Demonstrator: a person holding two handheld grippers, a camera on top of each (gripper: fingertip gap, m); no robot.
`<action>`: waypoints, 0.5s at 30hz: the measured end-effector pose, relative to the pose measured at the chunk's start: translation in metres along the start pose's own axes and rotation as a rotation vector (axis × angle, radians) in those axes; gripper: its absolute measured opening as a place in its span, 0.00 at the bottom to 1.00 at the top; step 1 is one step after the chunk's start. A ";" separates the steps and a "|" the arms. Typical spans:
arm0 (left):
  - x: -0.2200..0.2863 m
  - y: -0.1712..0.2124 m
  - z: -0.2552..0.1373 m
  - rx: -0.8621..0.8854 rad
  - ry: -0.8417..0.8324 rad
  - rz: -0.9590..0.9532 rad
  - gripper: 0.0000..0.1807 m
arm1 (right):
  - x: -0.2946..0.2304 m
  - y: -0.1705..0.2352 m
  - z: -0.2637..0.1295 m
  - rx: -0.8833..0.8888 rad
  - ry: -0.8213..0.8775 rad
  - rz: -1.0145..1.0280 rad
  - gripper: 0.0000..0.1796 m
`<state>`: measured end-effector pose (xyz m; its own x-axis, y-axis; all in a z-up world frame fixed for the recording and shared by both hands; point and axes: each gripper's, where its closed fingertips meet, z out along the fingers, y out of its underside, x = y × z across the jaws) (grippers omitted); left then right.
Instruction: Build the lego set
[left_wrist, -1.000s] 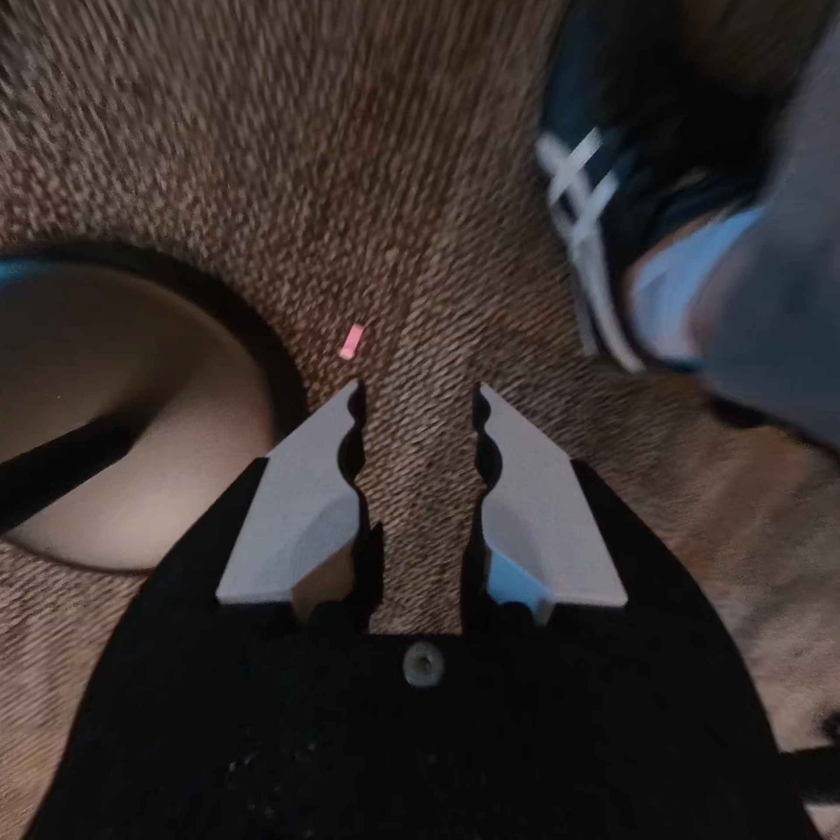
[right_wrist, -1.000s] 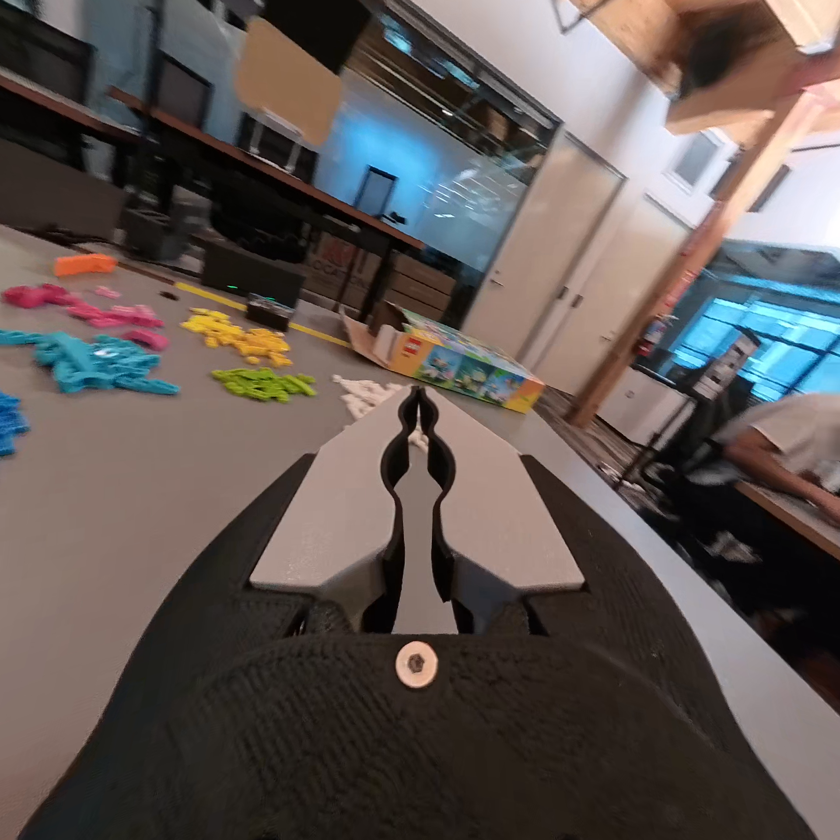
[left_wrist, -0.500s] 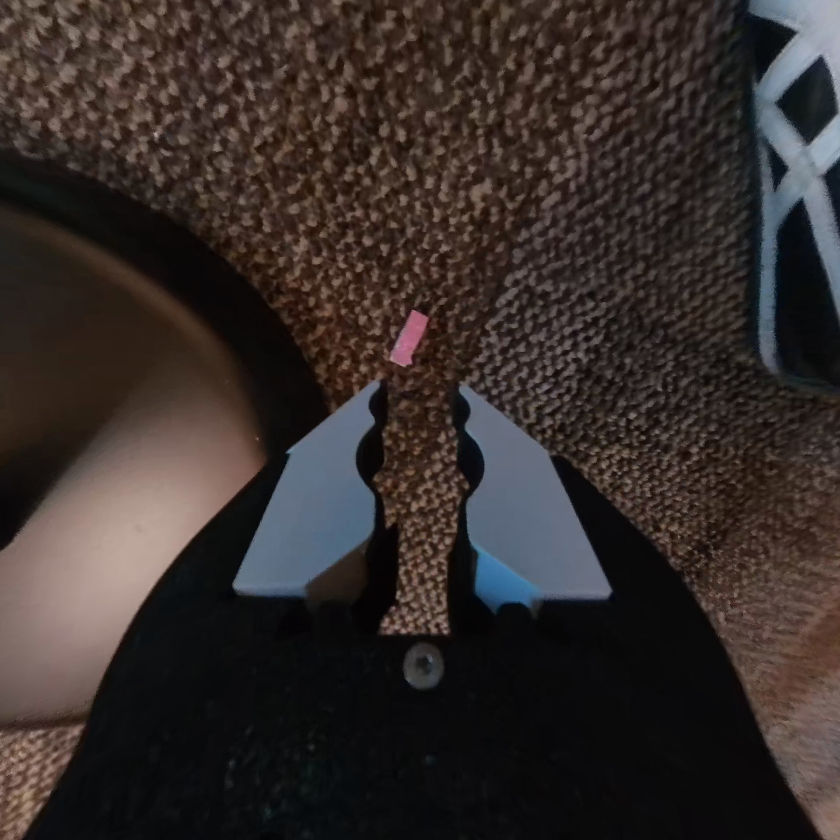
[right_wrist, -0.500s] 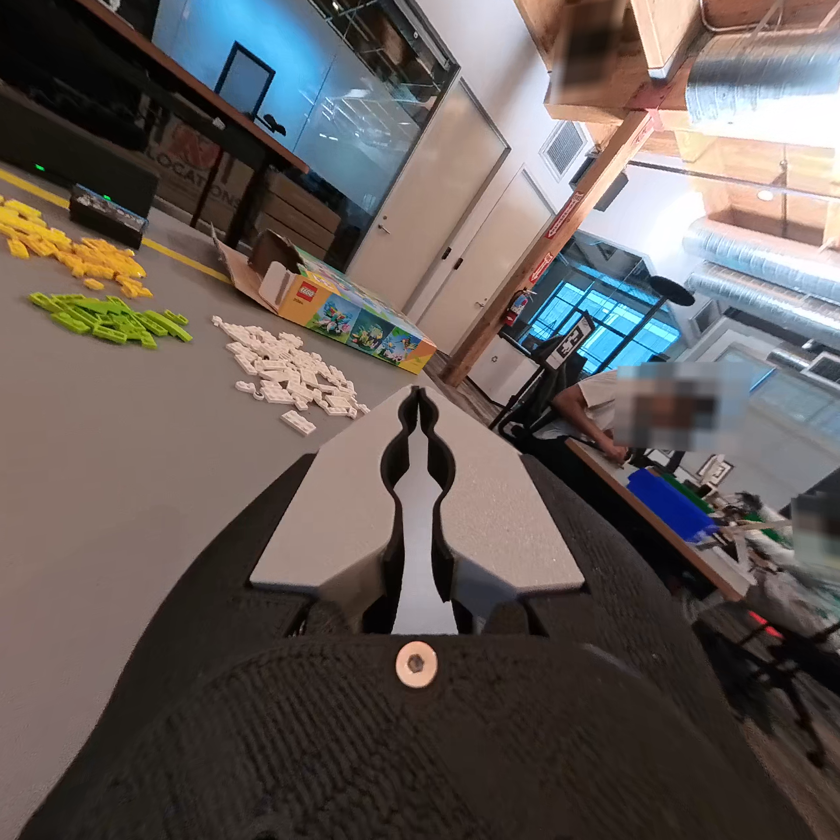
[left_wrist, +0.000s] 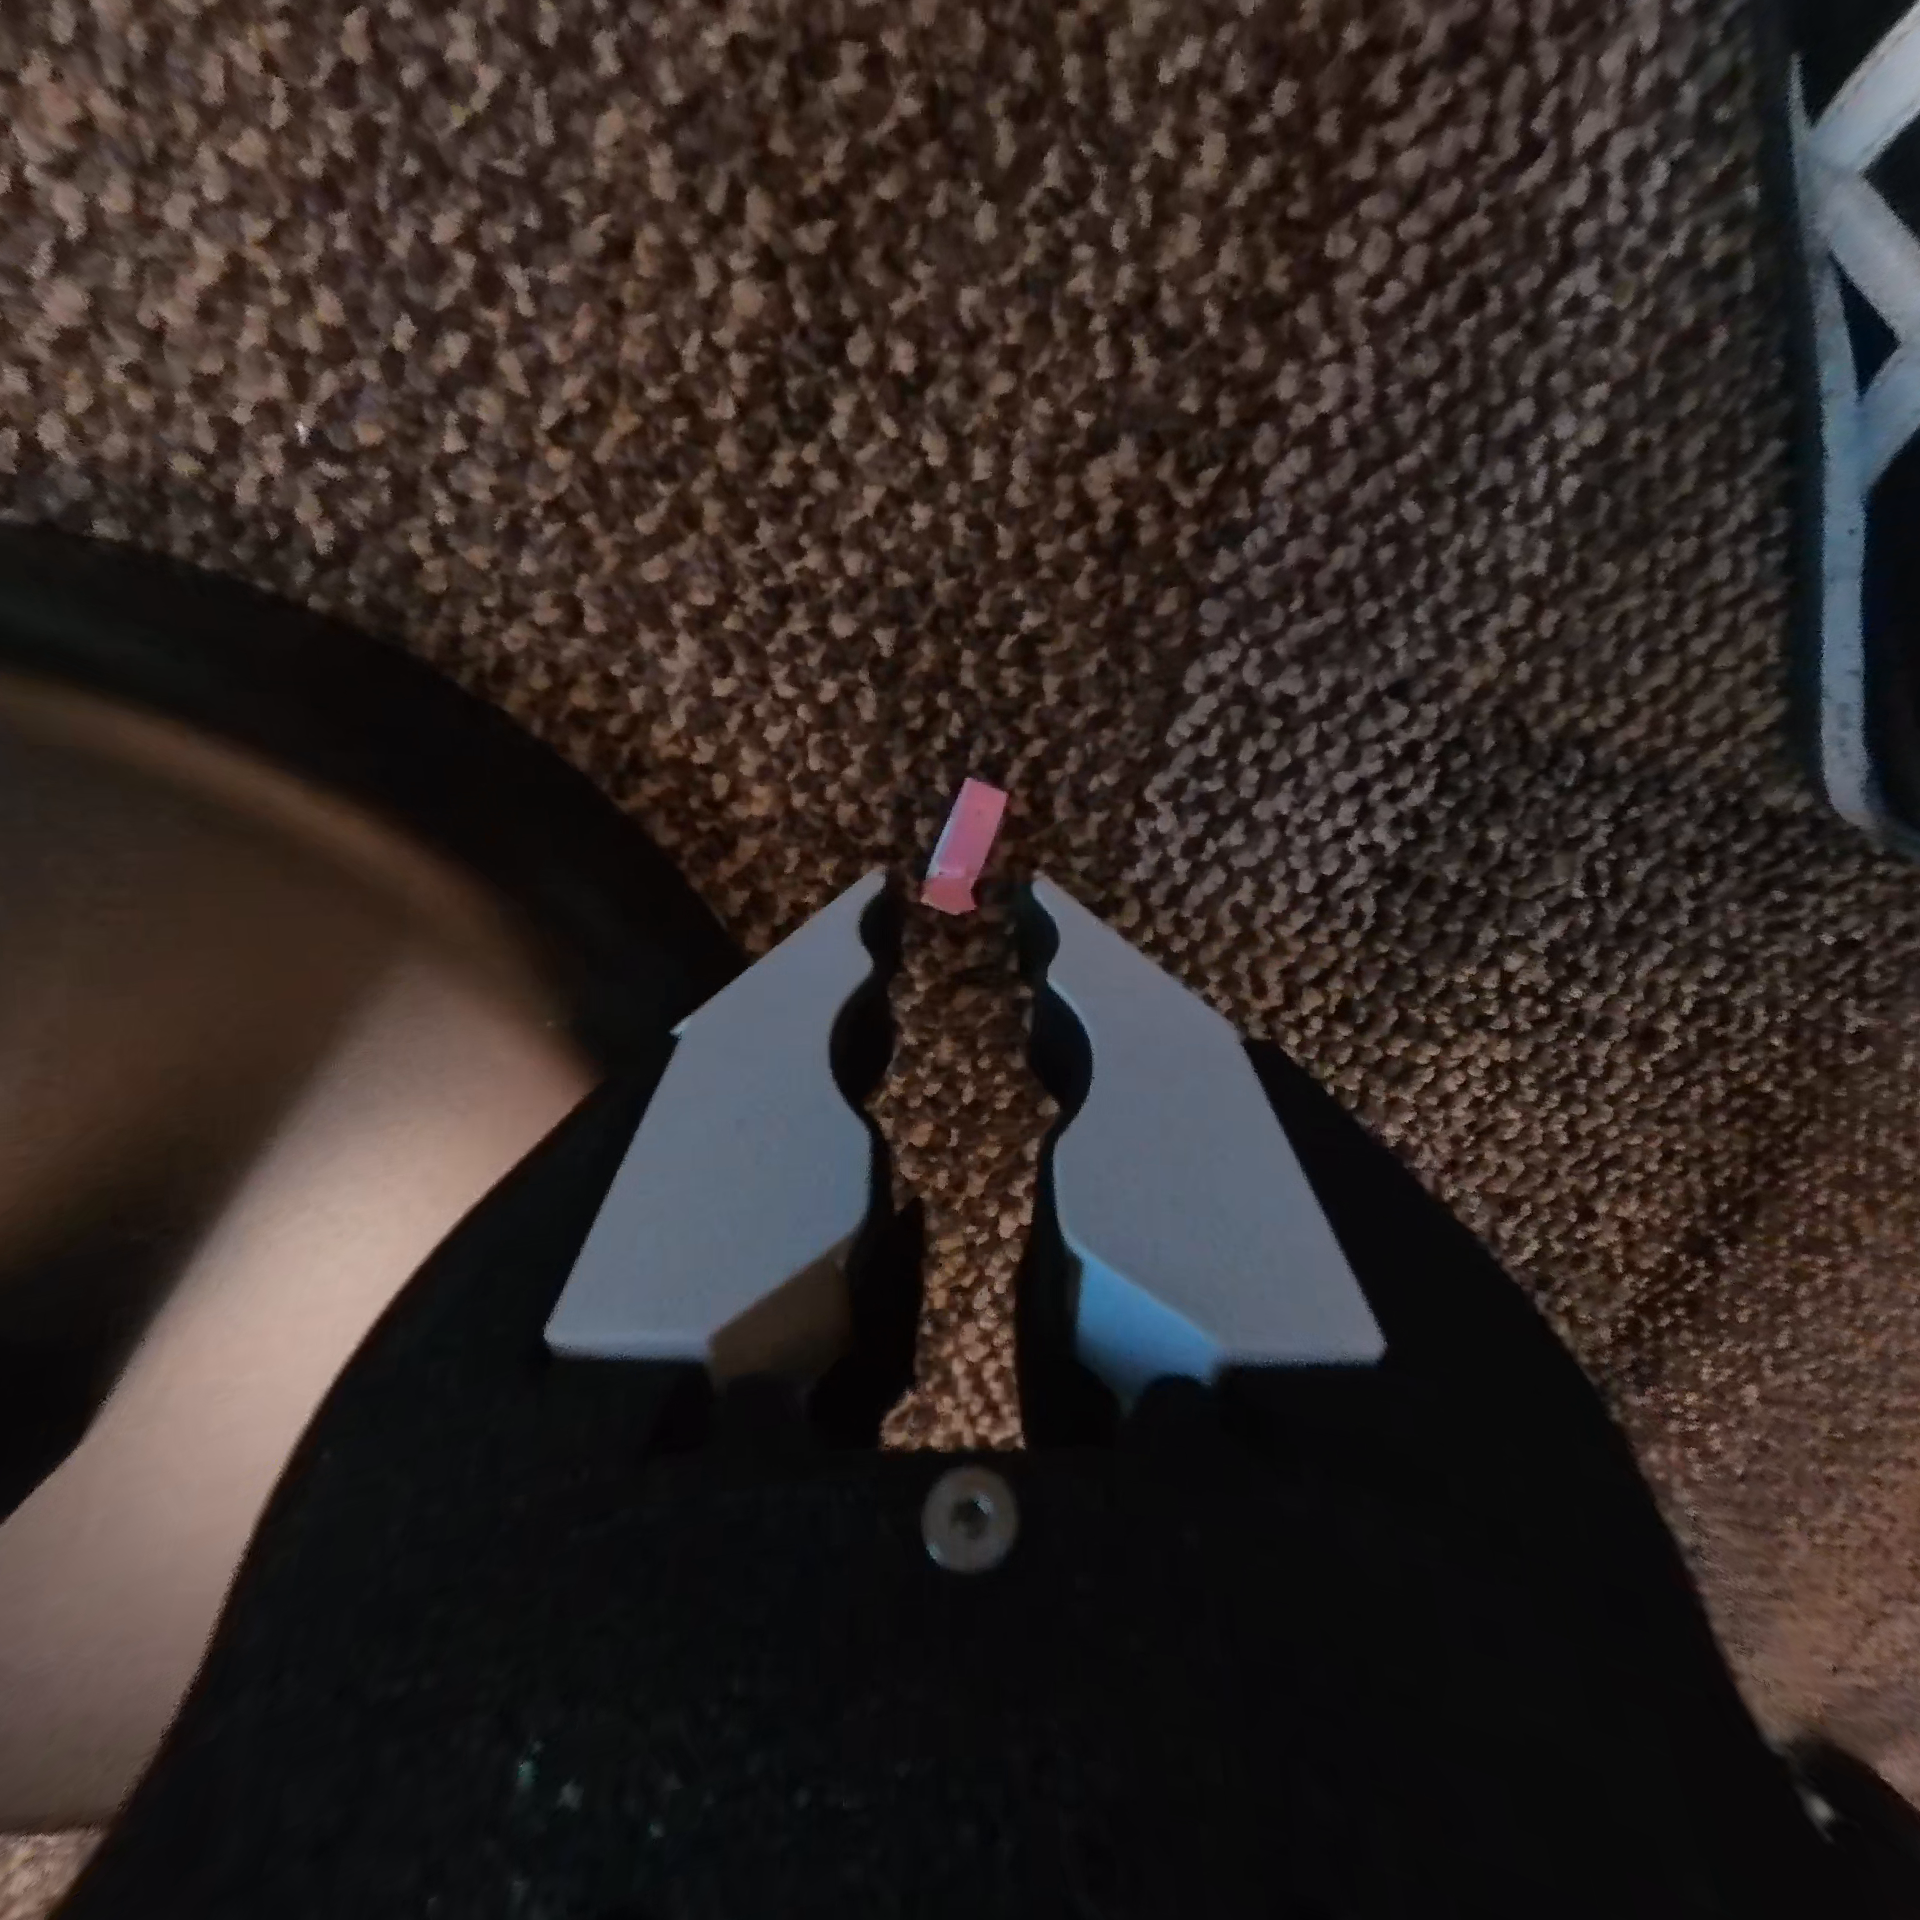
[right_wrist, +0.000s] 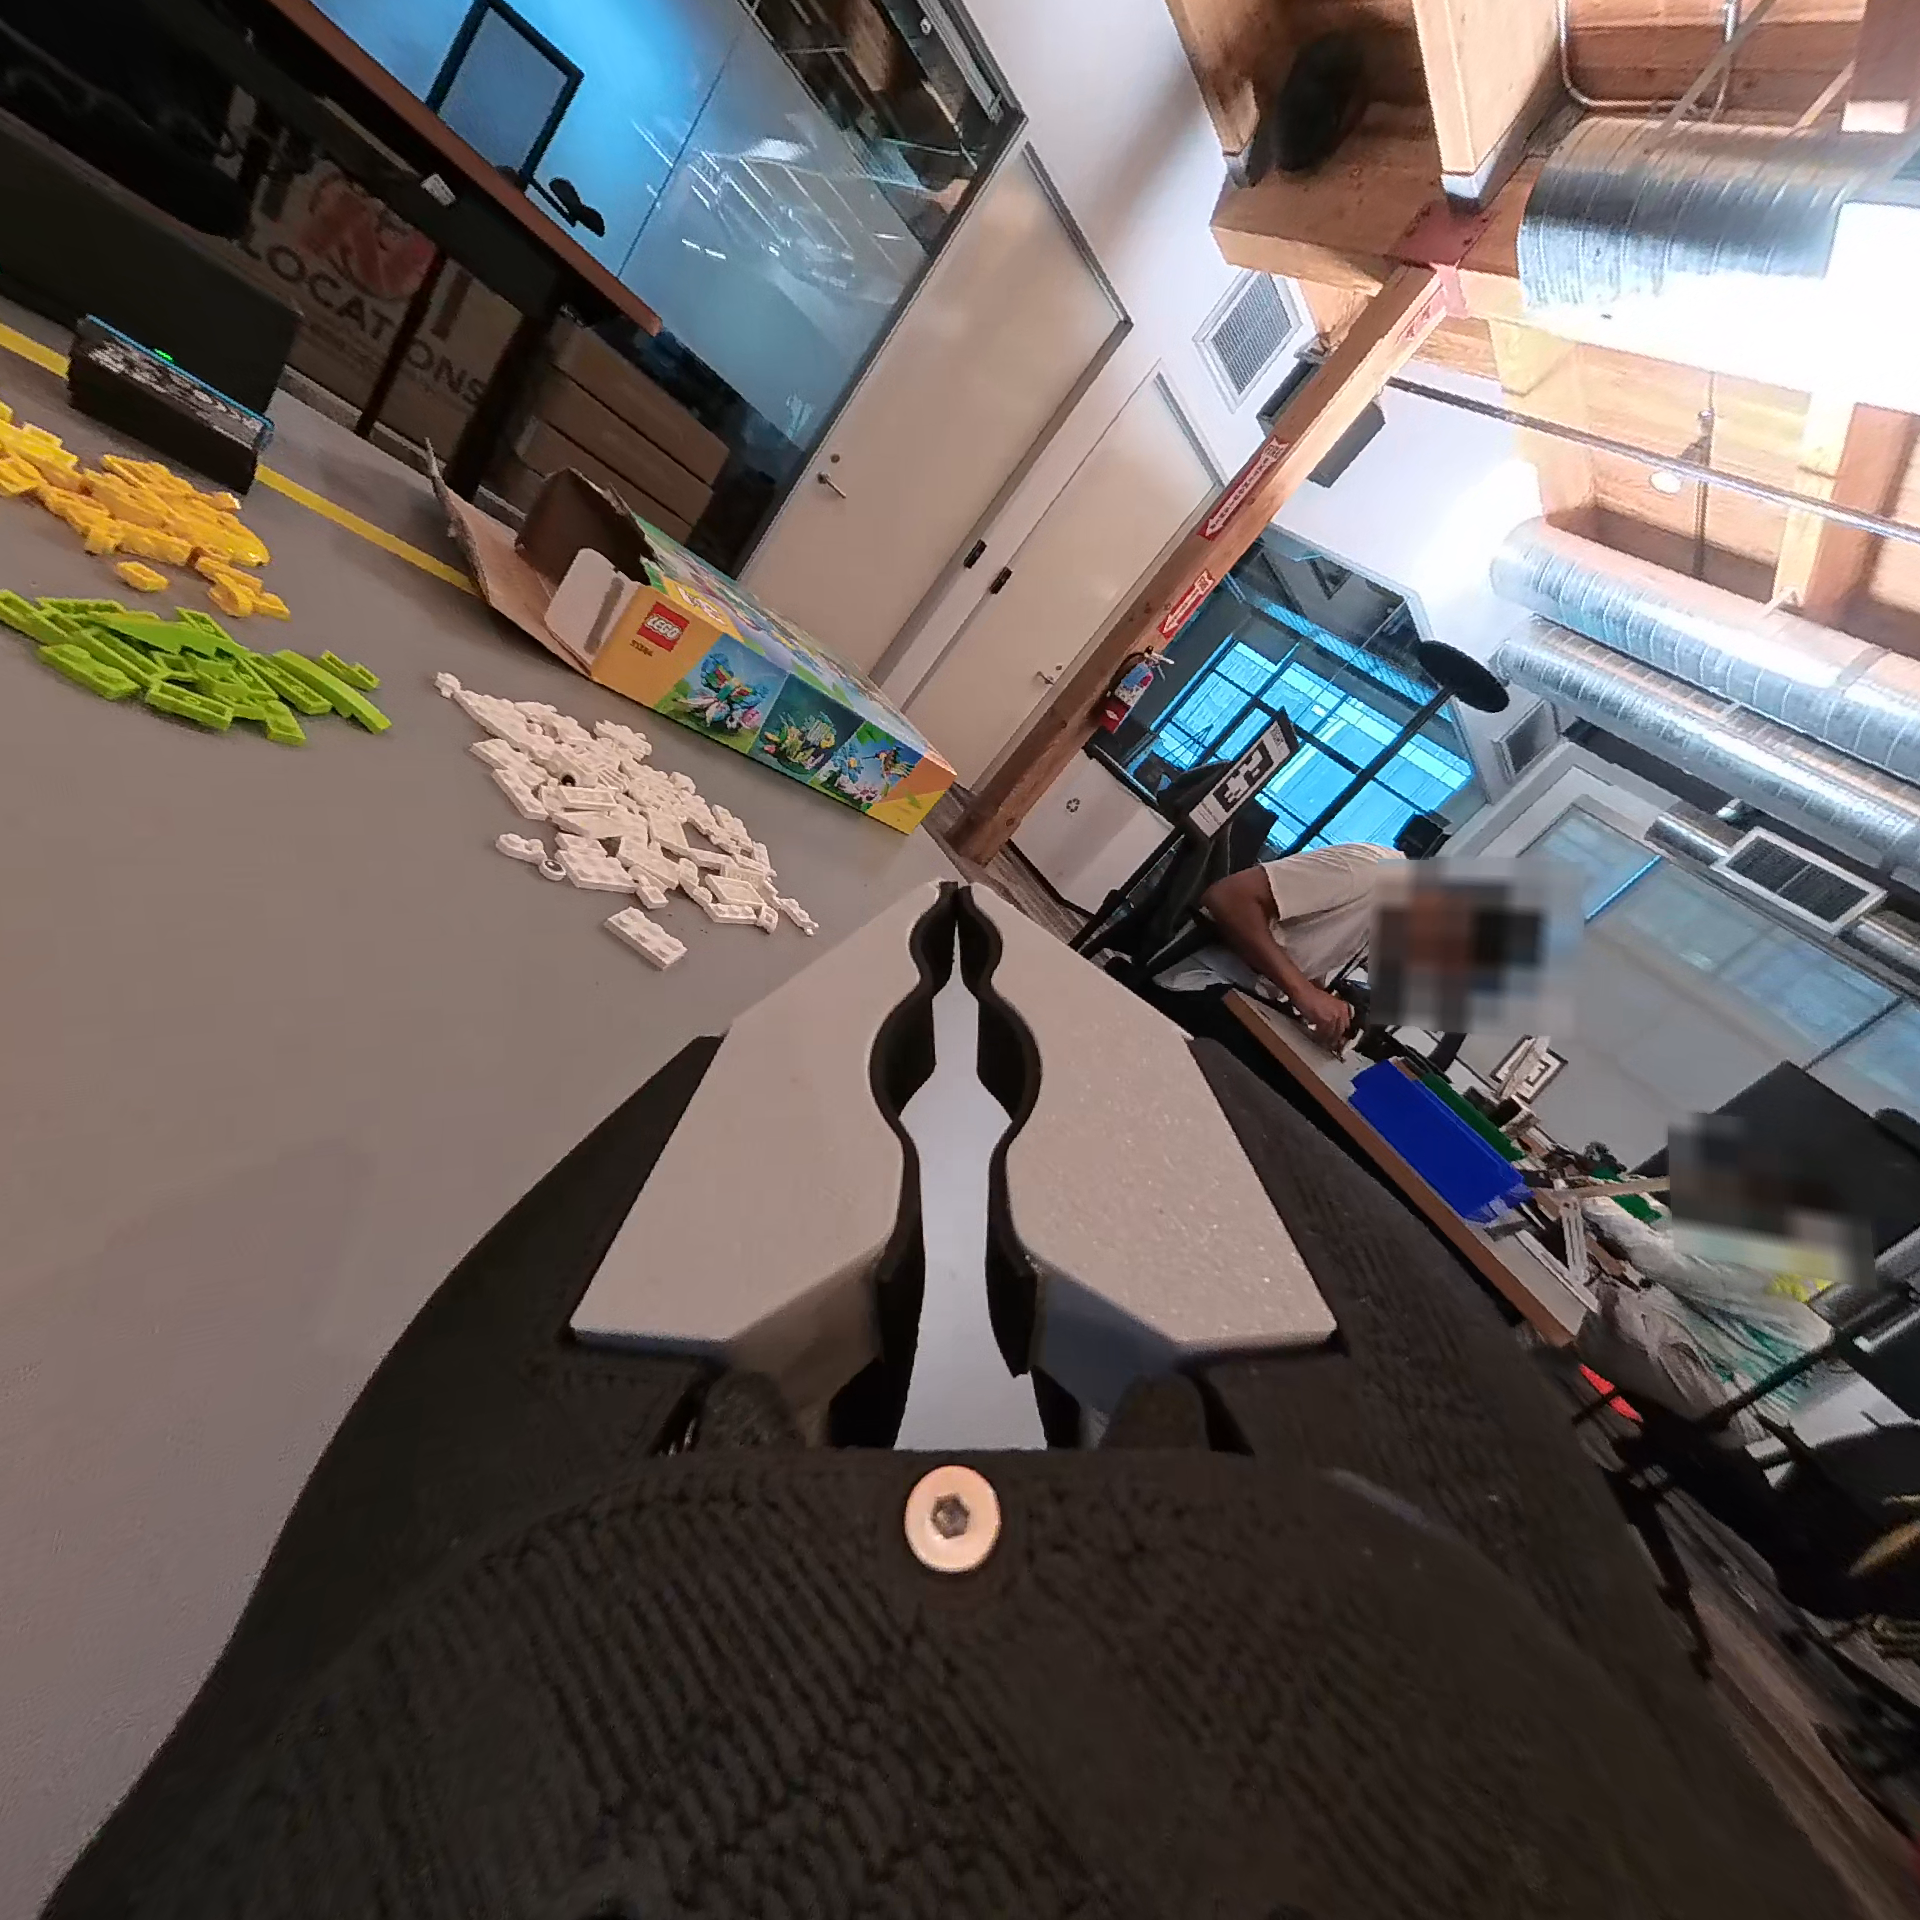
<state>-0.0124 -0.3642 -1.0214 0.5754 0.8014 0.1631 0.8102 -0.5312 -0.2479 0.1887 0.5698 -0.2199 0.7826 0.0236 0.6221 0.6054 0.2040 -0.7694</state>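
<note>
A small pink lego piece (left_wrist: 964, 847) lies on the brown carpet (left_wrist: 1039, 416). My left gripper (left_wrist: 958, 891) is open just above the floor, its fingertips on either side of the piece's near end, with a gap still showing. My right gripper (right_wrist: 956, 902) is shut and empty, resting low over the grey table (right_wrist: 260, 1018). On that table lie piles of white (right_wrist: 634, 821), green (right_wrist: 197, 670) and yellow (right_wrist: 135, 520) lego pieces, and the opened lego box (right_wrist: 727, 686) stands behind them.
A pale round base with a black rim (left_wrist: 260, 987) sits on the carpet left of the left gripper. A dark shoe with white stripes (left_wrist: 1860, 416) is at the right edge. A person sits at a desk (right_wrist: 1309, 925) beyond the table's right edge. Some 125 cm of space lies between my two pairs of fingers. The brown carpet (left_wrist: 1039, 416) sits 8 cm or so from the ends of my left fingers.
My left gripper has come down toward the carpet and narrowed, so the pink piece now sits between its tips. My right gripper has swung right and tilted; it stays shut.
</note>
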 end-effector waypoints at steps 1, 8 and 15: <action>0.001 0.000 0.000 0.004 -0.006 0.019 0.11 | 0.000 0.000 0.000 0.000 0.001 0.003 0.00; 0.001 -0.001 0.002 0.008 -0.052 0.012 0.04 | 0.001 0.000 0.000 0.003 -0.001 0.023 0.00; -0.011 -0.085 -0.061 0.277 -0.241 -0.055 0.04 | -0.008 -0.002 0.001 0.023 -0.099 0.160 0.00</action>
<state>-0.0805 -0.3445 -0.9436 0.4624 0.8859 -0.0377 0.7590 -0.4174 -0.4997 0.1811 0.5702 -0.2234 0.8496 0.1540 0.5044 0.4700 0.2127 -0.8566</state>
